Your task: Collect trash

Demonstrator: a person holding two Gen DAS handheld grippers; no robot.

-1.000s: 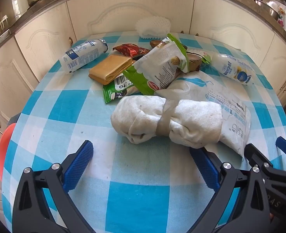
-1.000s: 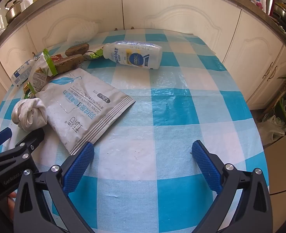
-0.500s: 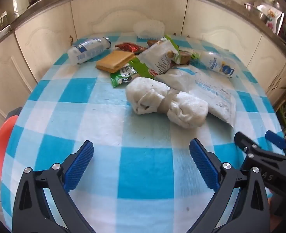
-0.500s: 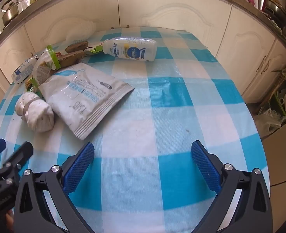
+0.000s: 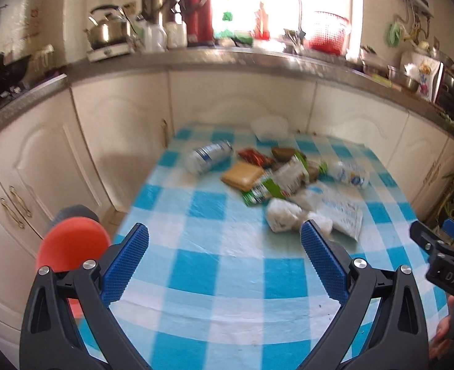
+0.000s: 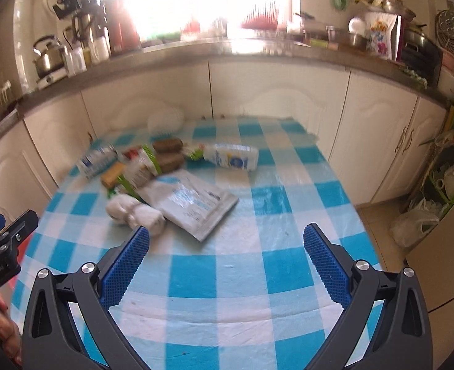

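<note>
Left wrist view: your left tongs (image 5: 224, 248) hang spread wide and empty above the near edge of the table (image 5: 214, 265), which wears a blue-and-white checked cloth. Off the table's left edge sits a round red stool (image 5: 72, 248). The trash lies well ahead of you in one cluster on the far half of the table. Going left to right: a clear plastic bottle (image 5: 208, 157) on its side, a flat tan packet (image 5: 242, 176), a red wrapper (image 5: 253, 156) behind it, a green-and-white snack bag (image 5: 285, 175), a wadded white bundle (image 5: 284, 215), a flat white pouch (image 5: 341, 212) touching the bundle, and a second white bottle (image 5: 348, 172) lying down. A white foam net (image 5: 270, 128) sits at the table's far edge. Your right tongs (image 5: 443, 246) show at the right border.

In the right wrist view your right tongs (image 6: 227, 248) are likewise released and hold nothing, over the near table edge. The white bundle (image 6: 134, 212) lies just beyond the left finger (image 6: 125, 268), the white pouch (image 6: 193, 200) beside it, the labelled bottle (image 6: 231, 160) farther back. Bare checked cloth fills the right half of the table.
</note>
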